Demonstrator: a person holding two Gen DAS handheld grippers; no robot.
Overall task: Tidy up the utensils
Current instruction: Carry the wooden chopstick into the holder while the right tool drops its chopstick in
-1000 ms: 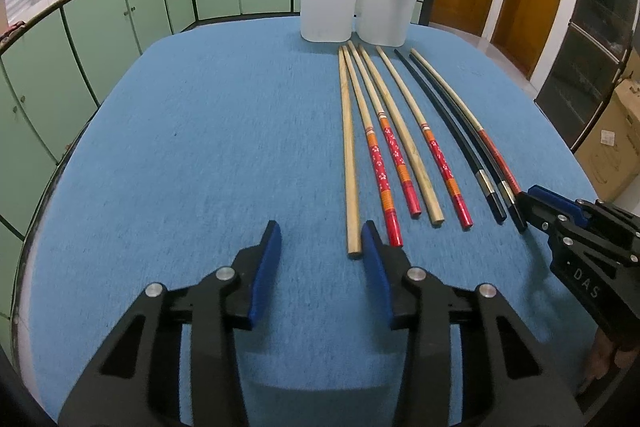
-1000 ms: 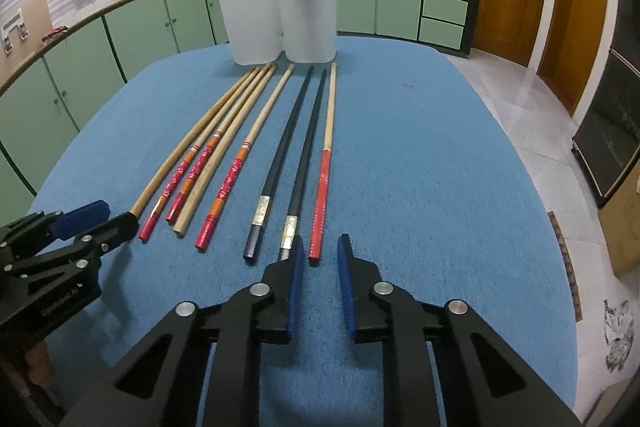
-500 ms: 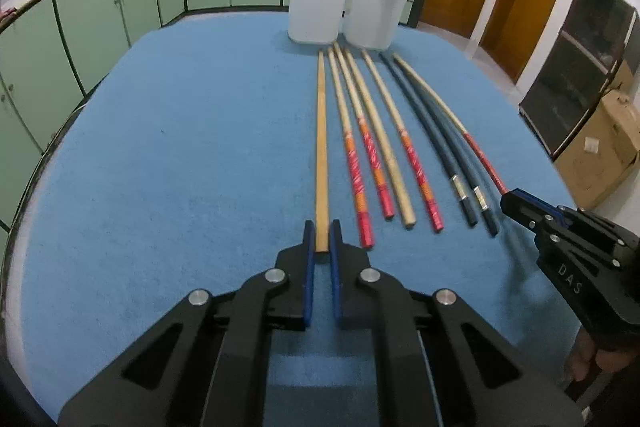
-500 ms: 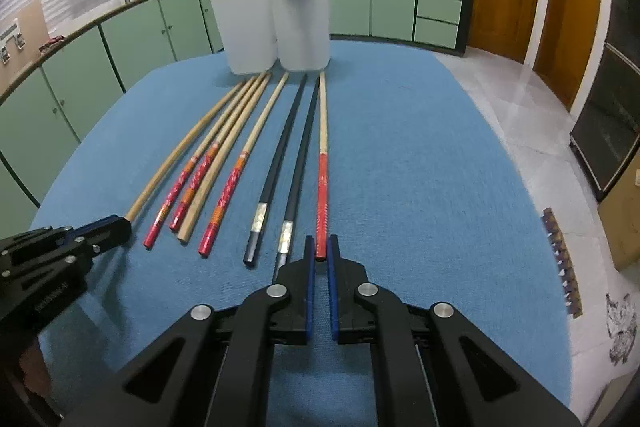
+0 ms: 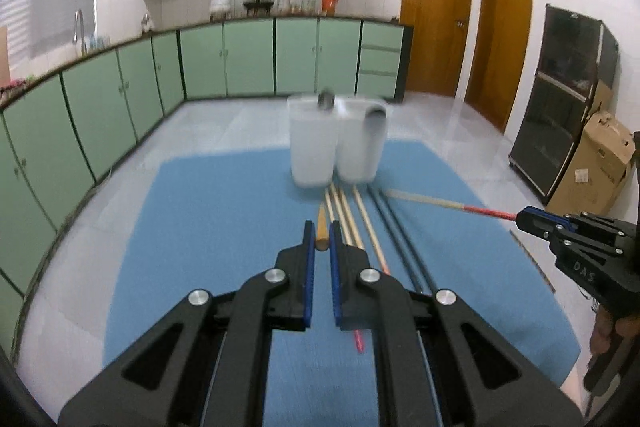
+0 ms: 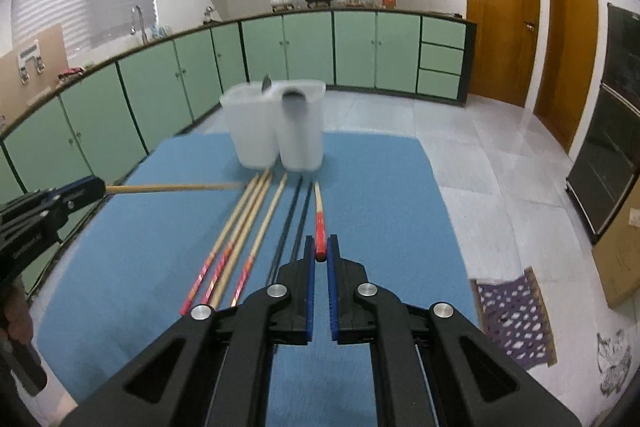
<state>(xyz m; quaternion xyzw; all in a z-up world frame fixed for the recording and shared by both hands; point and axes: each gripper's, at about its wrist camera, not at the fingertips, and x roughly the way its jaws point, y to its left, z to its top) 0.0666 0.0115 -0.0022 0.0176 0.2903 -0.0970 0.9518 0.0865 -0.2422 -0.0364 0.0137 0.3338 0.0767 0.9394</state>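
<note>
Each view looks forward and downward along its own hand-held gripper from above the near edge of the blue tabletop [image 5: 208,211], facing the green cabinets [image 6: 304,47]. Both share the white containers [image 5: 312,147] and each sees the other from the side

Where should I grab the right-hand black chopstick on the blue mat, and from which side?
Probably at its near end, from above, with the fingers straddling it. The black chopstick lies flat and points at the white containers. To its right is bare blue mat, but its black twin lies close on the left.
</note>
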